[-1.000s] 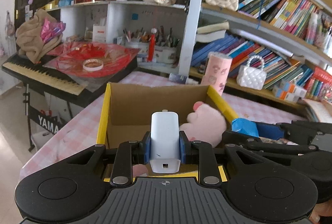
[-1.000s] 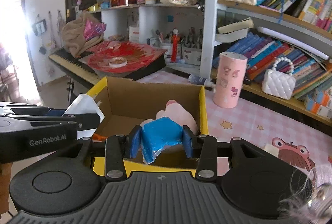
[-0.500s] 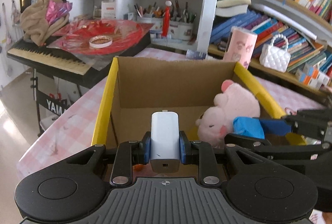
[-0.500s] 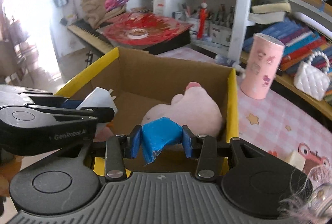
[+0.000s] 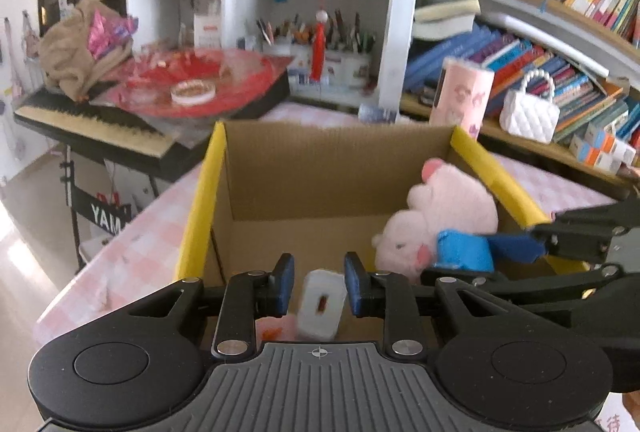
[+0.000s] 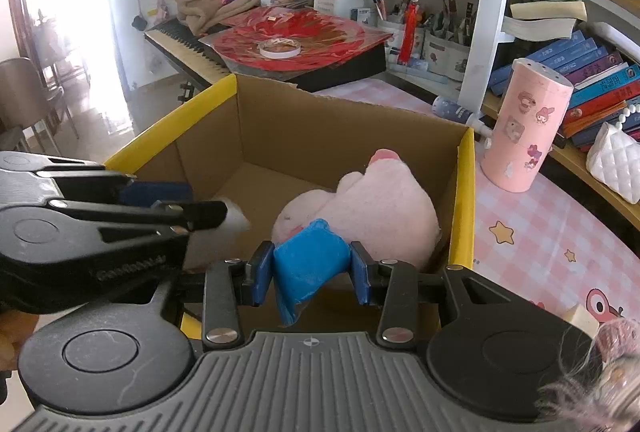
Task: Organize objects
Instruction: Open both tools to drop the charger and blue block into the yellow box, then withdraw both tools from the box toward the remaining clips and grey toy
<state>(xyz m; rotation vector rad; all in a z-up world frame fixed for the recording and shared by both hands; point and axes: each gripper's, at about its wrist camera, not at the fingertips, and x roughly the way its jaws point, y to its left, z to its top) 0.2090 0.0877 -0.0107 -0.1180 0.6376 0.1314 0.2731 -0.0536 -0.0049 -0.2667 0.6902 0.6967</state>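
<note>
Low in the frame, over the brown cardboard box [image 5: 328,167], my left gripper [image 5: 319,287] stands released above the white plastic charger [image 5: 321,306], while my right gripper [image 6: 307,274] grasps the blue soft block [image 6: 308,264], not yet dropped.

A pink cup [image 6: 524,129] stands on the checked tablecloth [image 6: 552,232]. A keyboard [image 6: 180,41] carries a red sheet [image 6: 304,27] with a tape roll [image 6: 279,47] on it. Books [image 5: 532,59] and a white purse [image 5: 530,111] fill the shelves.
</note>
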